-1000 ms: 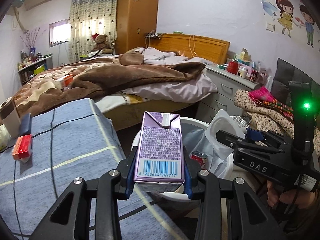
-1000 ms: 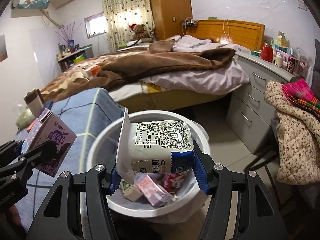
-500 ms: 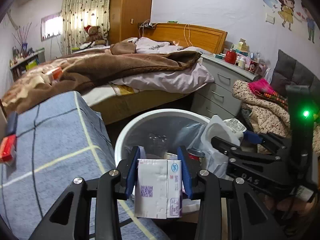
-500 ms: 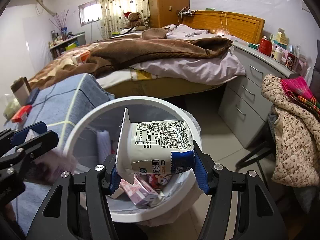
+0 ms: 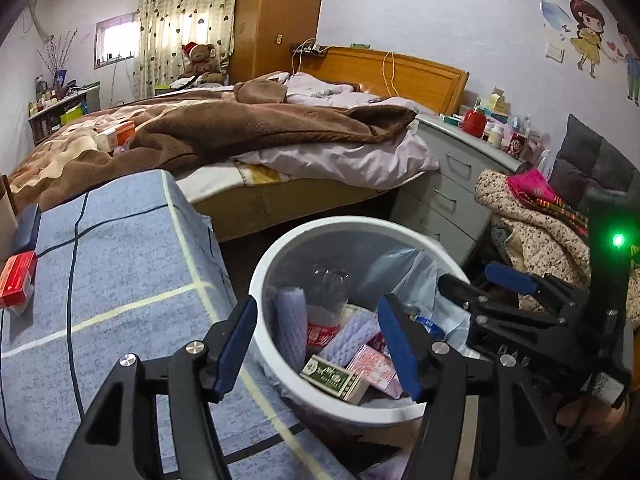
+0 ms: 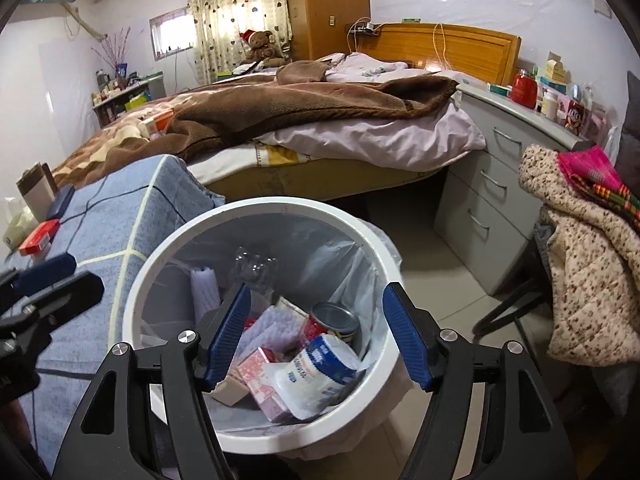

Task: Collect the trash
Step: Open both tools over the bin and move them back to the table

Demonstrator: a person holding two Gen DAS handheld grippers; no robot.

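We hold both grippers, left and right, opening, empty, over the bin; the white pouch inside looks soft, light, best pinched mid-body.

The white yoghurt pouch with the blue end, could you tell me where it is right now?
In the right wrist view the yoghurt pouch lies inside the white bin, towards its lower right, just below the red can and beside a pink carton.

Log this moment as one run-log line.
task: collect trash | left gripper: jaws opening, nothing between | right gripper: jaws opening, nothing between | white bin: under both grippers, milk pouch inside
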